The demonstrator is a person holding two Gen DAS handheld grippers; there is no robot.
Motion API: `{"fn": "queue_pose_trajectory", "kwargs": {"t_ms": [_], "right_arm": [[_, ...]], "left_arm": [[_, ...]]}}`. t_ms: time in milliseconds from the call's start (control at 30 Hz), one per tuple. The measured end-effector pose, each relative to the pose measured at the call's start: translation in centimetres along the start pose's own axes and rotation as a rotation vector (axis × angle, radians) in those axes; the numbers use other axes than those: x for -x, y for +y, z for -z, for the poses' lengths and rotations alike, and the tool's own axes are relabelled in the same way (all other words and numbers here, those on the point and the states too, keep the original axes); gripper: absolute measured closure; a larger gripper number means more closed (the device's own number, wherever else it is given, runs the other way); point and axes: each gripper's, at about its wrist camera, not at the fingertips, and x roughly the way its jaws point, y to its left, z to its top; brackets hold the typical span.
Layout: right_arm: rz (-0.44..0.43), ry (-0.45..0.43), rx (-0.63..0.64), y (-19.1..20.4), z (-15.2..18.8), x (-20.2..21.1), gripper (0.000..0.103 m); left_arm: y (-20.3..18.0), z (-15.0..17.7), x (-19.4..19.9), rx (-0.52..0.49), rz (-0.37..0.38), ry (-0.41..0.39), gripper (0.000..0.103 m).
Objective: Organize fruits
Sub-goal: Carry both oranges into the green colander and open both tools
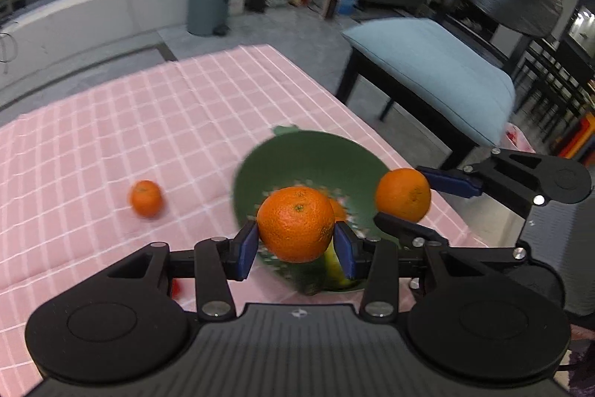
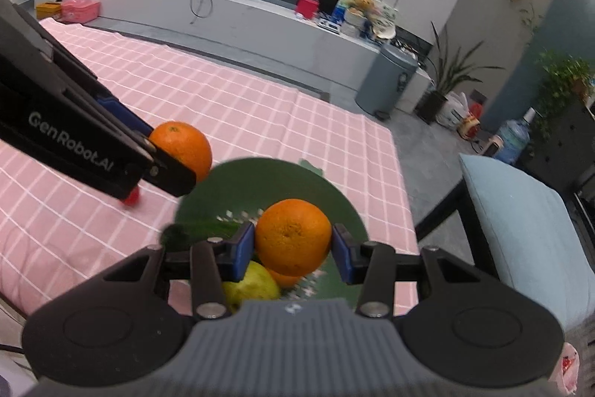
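Clearly the main risk is a collision over the round green plastic colander bowl: both hand-held tools hang above it at once, and the two fruits they carry are close together, so one could knock the other out of its grip. A release from this height could also send a fruit bouncing off the yellow-green pear-like fruit and the orange already lying in the bowl, then rolling across the pink checked tablecloth toward the table edge.

The left gripper has its blue pads closed partway on a round orange mandarin, pressed from both sides. The right gripper likewise clamps a second orange mandarin between its pads, directly above the bowl. A third small mandarin sits loose on the cloth, well apart from the bowl, not yet collected.
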Motion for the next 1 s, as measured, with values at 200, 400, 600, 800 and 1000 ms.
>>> {"fn": "queue_pose_trajectory", "kwargs": {"t_ms": [200, 400, 600, 800, 1000], "right_arm": [[0.01, 0.06, -0.022, -2.1, 1.4, -1.9, 0.061], [-0.006, 0.127, -0.056, -3.4, 2.6, -4.8, 0.061], [-0.016, 0.172, -0.062, -3.9, 3.2, -7.0, 0.061], [-0.029, 0.198, -0.058, -4.0, 3.3, -8.4, 0.061], [-0.051, 0.222, -0.056, -3.6, 3.3, -9.4, 0.061]], "left_arm": [[-1.6, -0.6, -3.2, -0.039, 0.02, 0.071, 0.053], [-2.5, -0.6, -5.7, -0.086, 0.014, 0.136, 0.053], [-2.9, -1.3, -6.7, -0.114, 0.007, 0.146, 0.053], [-2.8, -2.1, -8.0, -0.103, 0.016, 0.149, 0.054], [-3.0, -2.3, -8.9, -0.118, 0.023, 0.178, 0.054]]}}
